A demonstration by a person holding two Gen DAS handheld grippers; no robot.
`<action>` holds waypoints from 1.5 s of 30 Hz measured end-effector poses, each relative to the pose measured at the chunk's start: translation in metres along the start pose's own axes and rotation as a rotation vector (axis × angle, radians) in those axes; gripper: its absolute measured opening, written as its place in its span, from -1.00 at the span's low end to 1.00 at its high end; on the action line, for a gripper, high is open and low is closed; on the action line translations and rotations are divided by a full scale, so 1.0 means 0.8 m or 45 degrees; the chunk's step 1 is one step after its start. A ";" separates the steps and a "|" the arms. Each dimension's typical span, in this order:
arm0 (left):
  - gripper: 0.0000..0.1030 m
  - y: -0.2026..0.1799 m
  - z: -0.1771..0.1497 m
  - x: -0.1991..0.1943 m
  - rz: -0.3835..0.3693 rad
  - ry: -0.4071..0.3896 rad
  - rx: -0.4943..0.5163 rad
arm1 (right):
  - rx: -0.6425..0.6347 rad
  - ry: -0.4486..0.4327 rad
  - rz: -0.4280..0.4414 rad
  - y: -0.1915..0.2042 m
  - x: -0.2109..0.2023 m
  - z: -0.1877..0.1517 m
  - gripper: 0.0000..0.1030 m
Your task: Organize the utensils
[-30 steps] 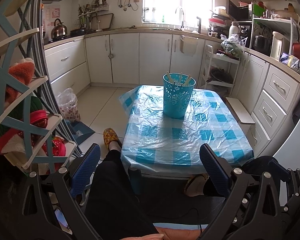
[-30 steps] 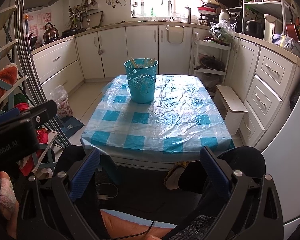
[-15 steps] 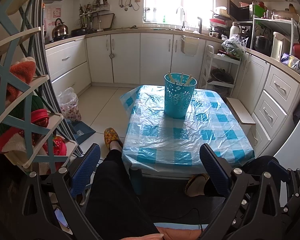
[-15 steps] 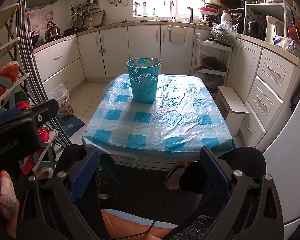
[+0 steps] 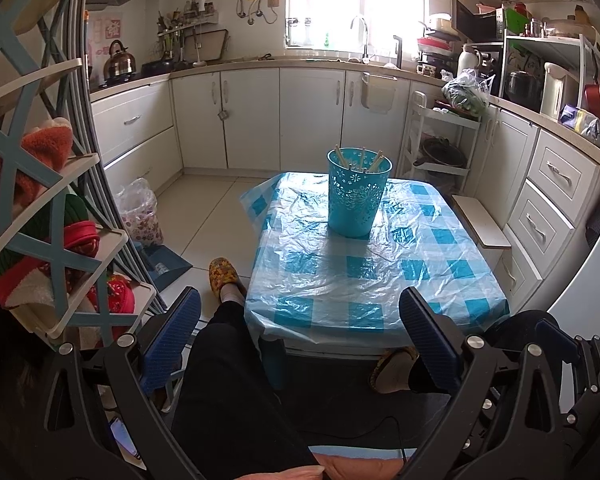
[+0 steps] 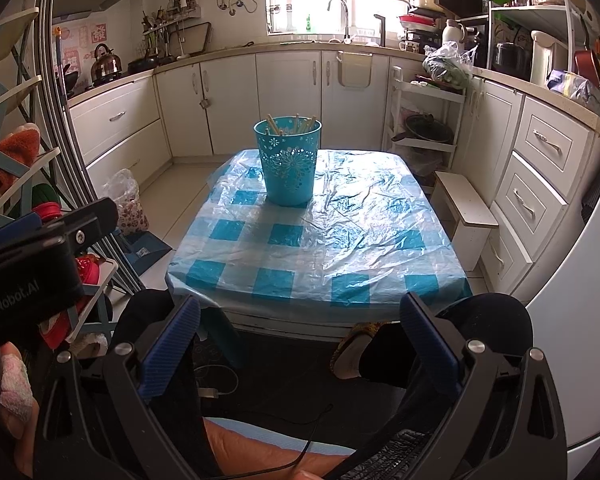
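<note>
Both the left hand-held gripper (image 5: 300, 328) and the right hand-held gripper (image 6: 300, 326) hang spread wide and empty short of the counter's near edge (image 5: 364, 320), well apart from the far-end teal perforated bin (image 5: 358, 192) whose wall hides all but the chopsticks' (image 5: 374, 160) tips.

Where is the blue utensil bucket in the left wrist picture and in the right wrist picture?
Left wrist: the blue bucket stands right of centre, on the far half of the checked table.
Right wrist: the blue bucket stands left of centre, on the table's far left part.
Shared landmark: the kitchen faucet under the window, behind the bucket.
</note>
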State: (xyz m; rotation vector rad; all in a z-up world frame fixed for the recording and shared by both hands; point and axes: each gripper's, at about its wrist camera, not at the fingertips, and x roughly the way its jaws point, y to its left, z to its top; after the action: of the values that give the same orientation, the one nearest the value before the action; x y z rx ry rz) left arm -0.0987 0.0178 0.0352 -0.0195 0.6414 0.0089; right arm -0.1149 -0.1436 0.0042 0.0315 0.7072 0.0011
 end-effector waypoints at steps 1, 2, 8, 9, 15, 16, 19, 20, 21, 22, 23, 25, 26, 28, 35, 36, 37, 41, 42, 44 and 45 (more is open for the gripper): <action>0.85 0.001 0.000 0.000 0.000 -0.001 -0.001 | 0.000 -0.001 0.000 0.000 0.000 0.000 0.86; 0.85 0.001 0.000 0.000 0.000 -0.002 -0.001 | -0.001 -0.002 0.000 0.000 -0.001 0.000 0.86; 0.85 0.006 0.003 -0.004 0.001 -0.006 0.000 | -0.004 -0.008 0.003 0.003 -0.003 0.000 0.86; 0.85 0.005 0.004 -0.005 0.001 -0.005 0.000 | -0.004 -0.008 0.003 0.003 -0.003 0.000 0.86; 0.85 0.004 0.004 -0.006 0.001 -0.007 0.001 | -0.004 -0.008 0.003 0.003 -0.003 -0.001 0.86; 0.85 0.006 0.005 -0.006 0.001 -0.007 0.002 | -0.004 -0.008 0.003 0.004 -0.003 0.000 0.86; 0.85 0.006 0.006 -0.006 0.002 -0.007 0.002 | -0.003 -0.007 0.003 0.004 -0.003 -0.001 0.86; 0.85 0.004 0.005 -0.007 0.002 -0.006 0.002 | -0.002 -0.008 0.003 0.004 -0.003 -0.001 0.86; 0.85 0.004 0.005 -0.006 0.003 -0.006 0.002 | -0.001 -0.009 0.003 0.004 -0.003 -0.001 0.86; 0.85 0.004 0.006 -0.007 0.003 -0.005 0.002 | -0.001 -0.009 0.004 0.005 -0.003 0.000 0.86; 0.85 0.005 0.007 -0.006 0.005 -0.003 0.003 | -0.002 -0.008 0.004 0.004 -0.003 -0.001 0.86; 0.85 0.005 0.006 -0.006 0.005 -0.003 0.005 | -0.005 -0.006 0.005 0.005 -0.003 -0.001 0.86; 0.85 0.007 0.008 -0.006 0.006 -0.002 0.007 | -0.007 -0.006 0.007 0.003 -0.004 0.000 0.86; 0.85 0.002 0.008 -0.004 0.008 -0.002 0.011 | -0.010 -0.005 0.010 0.004 -0.003 0.001 0.86; 0.85 0.002 0.010 -0.010 0.033 -0.092 0.030 | 0.032 -0.017 0.069 -0.012 -0.001 0.005 0.86; 0.85 -0.001 0.010 -0.011 0.046 -0.108 0.031 | 0.045 -0.031 0.092 -0.015 -0.003 0.005 0.86; 0.85 -0.002 0.011 -0.012 0.055 -0.117 0.031 | 0.058 -0.046 0.102 -0.017 -0.006 0.006 0.86; 0.85 0.002 0.013 -0.001 0.011 -0.060 0.020 | 0.064 -0.059 0.108 -0.019 -0.009 0.007 0.86; 0.85 0.002 0.012 0.001 0.006 -0.050 0.019 | 0.069 -0.065 0.115 -0.019 -0.010 0.007 0.86; 0.85 0.001 0.010 0.003 -0.002 -0.036 0.022 | 0.076 -0.088 0.114 -0.021 -0.014 0.007 0.86; 0.85 0.002 0.009 0.003 -0.004 -0.031 0.022 | 0.079 -0.097 0.108 -0.023 -0.016 0.007 0.86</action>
State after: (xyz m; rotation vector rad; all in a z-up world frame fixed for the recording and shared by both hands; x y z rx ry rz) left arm -0.0923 0.0195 0.0395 -0.0040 0.6172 0.0008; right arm -0.1209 -0.1620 0.0160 0.1200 0.6288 0.0587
